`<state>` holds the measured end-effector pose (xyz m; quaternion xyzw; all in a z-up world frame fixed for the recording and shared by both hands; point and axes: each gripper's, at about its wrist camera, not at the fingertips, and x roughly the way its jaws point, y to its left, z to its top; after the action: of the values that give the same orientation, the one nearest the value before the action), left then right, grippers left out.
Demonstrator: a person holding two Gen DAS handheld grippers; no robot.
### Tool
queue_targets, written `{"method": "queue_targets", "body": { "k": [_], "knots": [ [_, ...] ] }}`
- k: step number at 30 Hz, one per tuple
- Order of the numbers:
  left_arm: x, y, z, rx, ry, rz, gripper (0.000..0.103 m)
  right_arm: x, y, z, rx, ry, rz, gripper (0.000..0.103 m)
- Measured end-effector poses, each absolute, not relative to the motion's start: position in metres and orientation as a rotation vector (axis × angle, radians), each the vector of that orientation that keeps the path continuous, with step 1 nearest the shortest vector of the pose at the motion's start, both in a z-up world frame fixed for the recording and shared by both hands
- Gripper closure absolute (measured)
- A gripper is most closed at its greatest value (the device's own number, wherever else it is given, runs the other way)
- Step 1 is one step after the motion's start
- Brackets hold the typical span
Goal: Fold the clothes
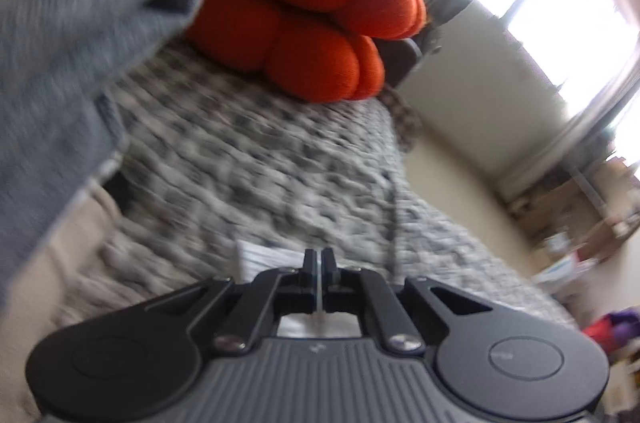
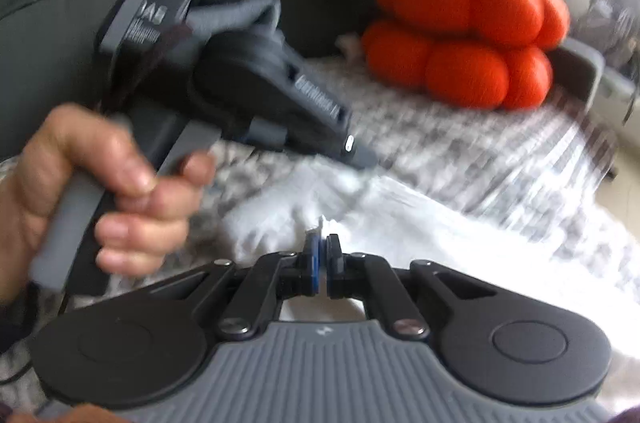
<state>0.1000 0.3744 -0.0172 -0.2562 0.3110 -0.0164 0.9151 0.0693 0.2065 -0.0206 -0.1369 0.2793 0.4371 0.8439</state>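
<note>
Both tongs pinch thin white cloth (image 2: 360, 207): left gripper (image 1: 320, 257) and right gripper (image 2: 322, 249), jaws nearly closed. It lies crumpled on a nubby grey-white blanket (image 1: 260, 159), near a puffy orange cushion (image 2: 468, 39).

motion blur smears the patterned blanket (image 1: 256, 159) and white garment (image 2: 360, 207); the grey cloth (image 1: 60, 43) runs off frame

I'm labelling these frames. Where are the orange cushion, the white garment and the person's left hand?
orange cushion (image 2: 468, 39): right wrist view, middle of its knotted front.
white garment (image 2: 384, 207): right wrist view, crumpled fabric ahead of the jaws.
left hand (image 2: 100, 183): right wrist view, curled knuckles.
</note>
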Motion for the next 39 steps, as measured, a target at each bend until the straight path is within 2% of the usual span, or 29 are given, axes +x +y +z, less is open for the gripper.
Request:
{"method": "queue_targets", "body": {
  "k": [6, 8, 14, 20, 25, 26, 27, 28, 29, 35, 39],
  "knots": [
    [0.098, 0.363, -0.012, -0.474, 0.644, -0.068, 0.101, 0.069, 0.172, -0.001, -0.161, 0.559, 0.944, 0.095],
    [0.099, 0.354, -0.012, -0.444, 0.65, -0.074, 0.099, 0.07, 0.15, 0.01, -0.11, 0.542, 0.924, 0.091],
    [0.092, 0.325, -0.006, -0.353, 0.647, -0.096, 0.089, 0.098, 0.055, 0.028, 0.057, 0.546, 0.705, 0.09],
    [0.089, 0.291, -0.009, -0.25, 0.664, -0.13, 0.086, 0.124, -0.024, 0.008, 0.155, 0.612, 0.503, 0.09],
    [0.086, 0.277, -0.009, -0.187, 0.66, -0.117, 0.076, 0.12, -0.053, -0.012, 0.197, 0.688, 0.542, 0.089],
    [0.086, 0.275, -0.009, -0.186, 0.663, -0.116, 0.075, 0.118, -0.058, -0.013, 0.2, 0.702, 0.552, 0.088],
    [0.085, 0.272, -0.008, -0.19, 0.668, -0.115, 0.074, 0.115, -0.064, -0.013, 0.207, 0.708, 0.561, 0.081],
    [0.085, 0.266, -0.006, -0.193, 0.672, -0.119, 0.074, 0.113, -0.07, -0.013, 0.224, 0.708, 0.567, 0.072],
    [0.084, 0.258, -0.004, -0.19, 0.675, -0.131, 0.074, 0.11, -0.077, -0.014, 0.245, 0.707, 0.571, 0.058],
    [0.085, 0.201, 0.016, -0.173, 0.683, -0.216, 0.069, 0.089, -0.089, -0.018, 0.265, 0.707, 0.671, 0.055],
    [0.103, 0.161, 0.028, -0.153, 0.699, -0.285, 0.061, 0.073, -0.08, -0.021, 0.139, 0.671, 0.668, 0.055]
  ]
}}
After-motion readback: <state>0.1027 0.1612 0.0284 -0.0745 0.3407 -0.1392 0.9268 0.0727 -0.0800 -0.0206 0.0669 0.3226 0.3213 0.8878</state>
